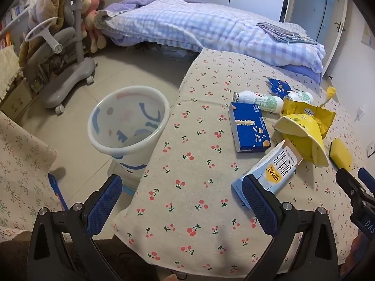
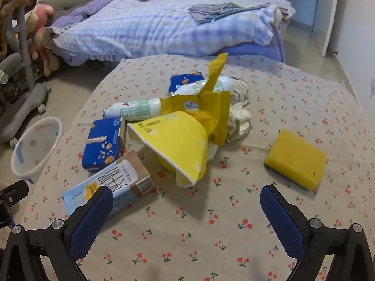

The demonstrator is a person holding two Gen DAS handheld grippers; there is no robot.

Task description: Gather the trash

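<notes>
Milk carton [image 1: 269,175] lies beside the left gripper's [image 1: 185,201] wide-spread jaws.

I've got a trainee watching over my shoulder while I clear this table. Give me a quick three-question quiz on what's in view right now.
1. True or false: the left gripper is shut on the milk carton.
2. Where does the waste bin stand? A) on the table B) on the floor beside the table C) on the bed
3. Fill in: the yellow sponge lies apart from the pile, on its ____ side in the right wrist view.

Key
1. False: both it and the right gripper are open and hold nothing.
2. B
3. right
</notes>
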